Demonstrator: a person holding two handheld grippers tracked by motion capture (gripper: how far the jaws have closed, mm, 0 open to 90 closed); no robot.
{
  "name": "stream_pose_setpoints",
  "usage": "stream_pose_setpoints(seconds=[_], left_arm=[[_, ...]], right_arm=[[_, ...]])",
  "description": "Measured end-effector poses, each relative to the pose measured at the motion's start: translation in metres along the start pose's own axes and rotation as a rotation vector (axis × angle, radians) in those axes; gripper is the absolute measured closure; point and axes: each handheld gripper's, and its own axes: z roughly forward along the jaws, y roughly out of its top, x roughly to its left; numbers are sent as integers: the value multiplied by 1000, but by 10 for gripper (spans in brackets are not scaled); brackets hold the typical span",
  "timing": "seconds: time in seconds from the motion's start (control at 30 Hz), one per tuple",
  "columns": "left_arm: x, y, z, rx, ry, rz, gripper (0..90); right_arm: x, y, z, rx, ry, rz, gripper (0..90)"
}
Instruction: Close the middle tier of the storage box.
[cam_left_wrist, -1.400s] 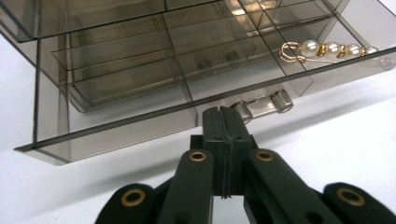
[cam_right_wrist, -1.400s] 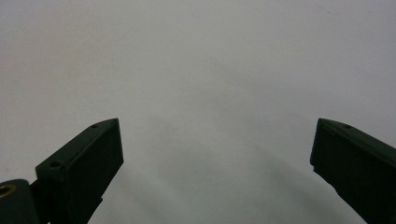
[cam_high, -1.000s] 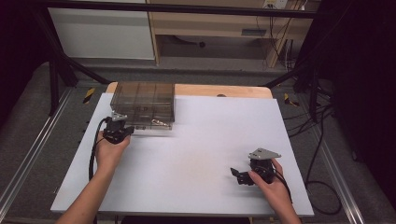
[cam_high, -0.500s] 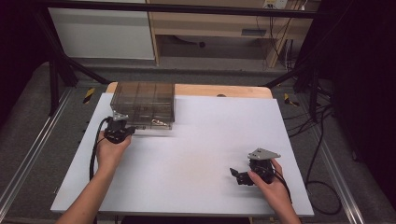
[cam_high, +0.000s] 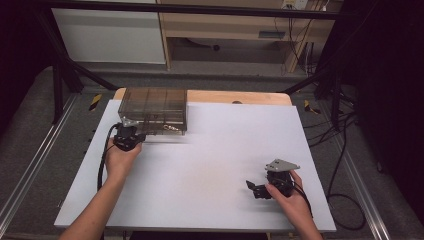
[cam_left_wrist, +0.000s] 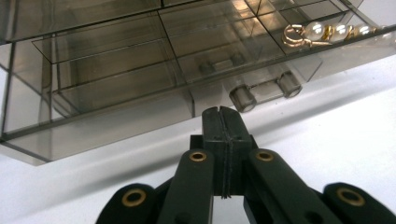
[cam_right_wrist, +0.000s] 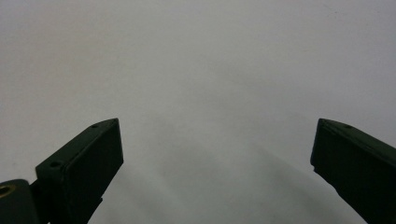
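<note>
So the left gripper (cam_high: 136, 136) sat right at the near edge of the smoky clear organizer box (cam_high: 154, 110) in the high view, held in the person's left hand (cam_high: 120, 157), with its black cable (cam_high: 103, 162) looping back along the forearm. The box itself was at the far left corner of the white table top (cam_high: 210, 160), partly over the wooden strip (cam_high: 235, 96) behind it. Well away from the box, toward the near right corner, the right gripper (cam_high: 256, 189) rested low over the bare white surface in the right hand (cam_high: 292, 200), grey three-cornered plate (cam_high: 282, 164) on top, jaws pointing back toward the box side.

Left gripper view: the left gripper (cam_left_wrist: 221, 114) had its jaws pressed flat together, nothing pinched between them, tips just short of the box's front wall. Right in front of them was a little clear two-knuckle hinge or latch piece (cam_left_wrist: 265, 88) on the box's front. Inside the box (cam_left_wrist: 116, 74) were empty dividers, and off in one compartment up at the right a gold clasp with pearly beads (cam_left_wrist: 322, 33). The front wall stood between the jaws and that jewellery.

Right gripper view: the right gripper (cam_right_wrist: 217, 147) had its jaws spread wide, with plain white table (cam_right_wrist: 196, 70) between and ahead of them.
</note>
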Motion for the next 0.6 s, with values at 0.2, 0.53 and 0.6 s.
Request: stream_pose_setpoints(seconds=[0.2, 0.53, 0.6], left_arm=[[0, 1, 4, -6, 5, 1, 900], [2, 12, 4, -19, 15, 2, 900], [2, 13, 5, -17, 17, 7, 900]], right_arm=[[-2, 0, 0, 0, 5, 2, 27], [-1, 0, -1, -2, 1, 2, 27], [-1, 0, 0, 1, -2, 0, 27]])
